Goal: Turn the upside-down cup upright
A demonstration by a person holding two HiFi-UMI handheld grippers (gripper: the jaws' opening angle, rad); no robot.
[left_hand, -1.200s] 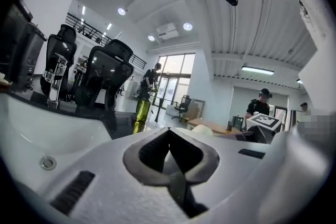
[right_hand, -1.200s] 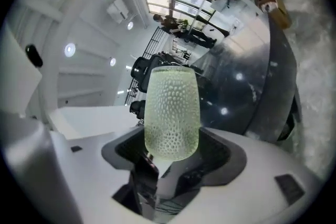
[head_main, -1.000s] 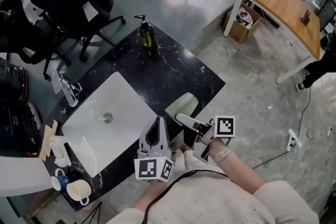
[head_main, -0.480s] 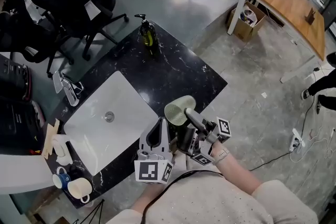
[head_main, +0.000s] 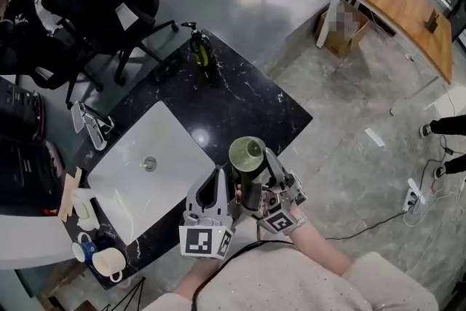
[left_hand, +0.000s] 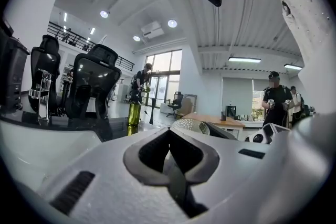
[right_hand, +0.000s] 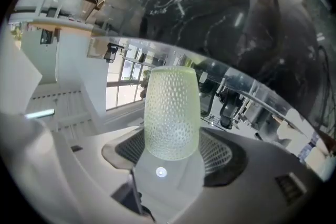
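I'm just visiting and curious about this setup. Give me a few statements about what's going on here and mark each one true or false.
1. The right gripper is clamped on a pale green cup. True.
2. The cup lies in the sink. False: it is held in the jaws beside the sink, near the counter's front edge.
3. The left gripper holds something too. False: its jaws are together with nothing between them.
4. A bottle stands at the far corner of the black counter. True.
5. Two mugs sit inside the sink. False: they stand on the counter at its near left corner, outside the basin.
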